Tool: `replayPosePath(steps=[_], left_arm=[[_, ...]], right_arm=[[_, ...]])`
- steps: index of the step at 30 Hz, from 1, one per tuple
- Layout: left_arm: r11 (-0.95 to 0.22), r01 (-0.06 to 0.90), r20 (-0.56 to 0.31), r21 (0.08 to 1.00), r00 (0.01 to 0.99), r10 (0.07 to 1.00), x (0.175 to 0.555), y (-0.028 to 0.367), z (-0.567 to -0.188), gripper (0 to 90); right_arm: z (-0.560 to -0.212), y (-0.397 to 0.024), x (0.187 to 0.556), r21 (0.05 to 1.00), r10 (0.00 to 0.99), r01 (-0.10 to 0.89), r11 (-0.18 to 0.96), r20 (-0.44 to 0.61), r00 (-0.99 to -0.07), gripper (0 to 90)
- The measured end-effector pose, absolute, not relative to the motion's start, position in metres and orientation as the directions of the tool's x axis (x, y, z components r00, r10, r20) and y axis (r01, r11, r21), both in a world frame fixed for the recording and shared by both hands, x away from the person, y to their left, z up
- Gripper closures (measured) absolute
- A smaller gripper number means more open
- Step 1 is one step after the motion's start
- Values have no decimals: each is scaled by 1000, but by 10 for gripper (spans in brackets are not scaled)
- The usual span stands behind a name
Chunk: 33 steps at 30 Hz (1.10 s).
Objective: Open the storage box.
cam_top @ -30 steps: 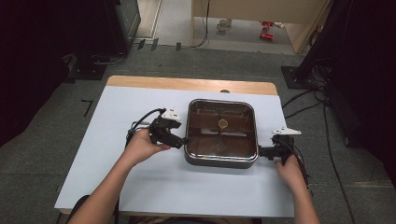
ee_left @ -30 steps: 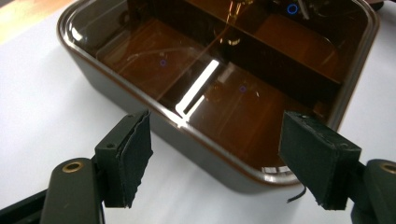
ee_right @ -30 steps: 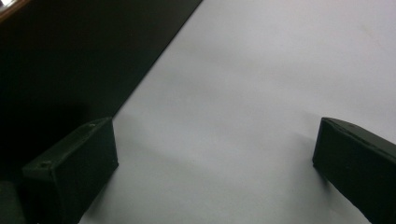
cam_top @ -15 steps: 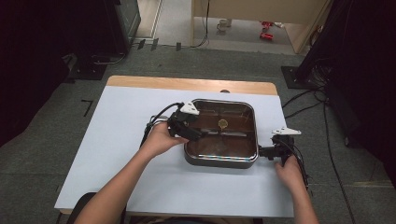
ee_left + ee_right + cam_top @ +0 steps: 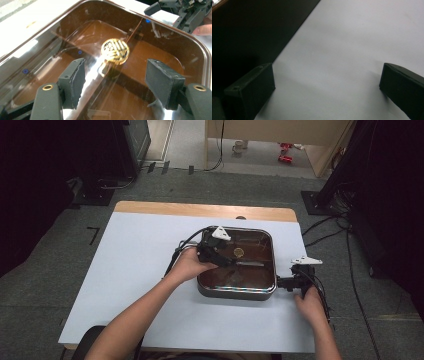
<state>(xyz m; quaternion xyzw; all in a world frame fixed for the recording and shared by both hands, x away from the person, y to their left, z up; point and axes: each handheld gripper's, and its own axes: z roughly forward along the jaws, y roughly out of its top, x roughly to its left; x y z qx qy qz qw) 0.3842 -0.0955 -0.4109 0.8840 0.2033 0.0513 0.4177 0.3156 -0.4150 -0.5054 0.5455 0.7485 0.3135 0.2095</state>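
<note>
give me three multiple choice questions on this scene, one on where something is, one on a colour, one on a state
1. Where is the left claw?
A. over the brown pan
B. on the floor
C. beyond the table's far edge

2. What colour is the round knob in the middle of the glass lid?
A. red
B. gold
C. blue

3. How do the right claw's jaws stand?
A. clamped on a cup
B. apart with nothing between them
C. clamped on the knob

Answers:
1. A, the high view shows it above the pan with its jaws aimed toward the knob.
2. B, it shines gold in the left gripper view.
3. B, bare white table shows between the two pads in the right gripper view.
</note>
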Motion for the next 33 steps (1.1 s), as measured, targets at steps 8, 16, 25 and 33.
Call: replayPosePath(steps=[8, 16, 25, 33], left_arm=[[-594, 305, -62, 745, 917, 393, 387, -115, -425, 395], [-608, 311, -39, 731, 908, 418, 388, -116, -426, 583], [-598, 341, -82, 725, 905, 418, 391, -112, -423, 593], [-568, 340, -93, 749, 903, 418, 387, -105, -401, 593]], right_arm=[[-505, -415, 316, 697, 948, 686, 210, 28, -318, 0], [-505, -415, 315, 697, 948, 687, 209, 28, -317, 0], [-505, -415, 316, 696, 948, 687, 208, 29, -317, 0], [-505, -415, 315, 697, 948, 686, 207, 29, -316, 0]])
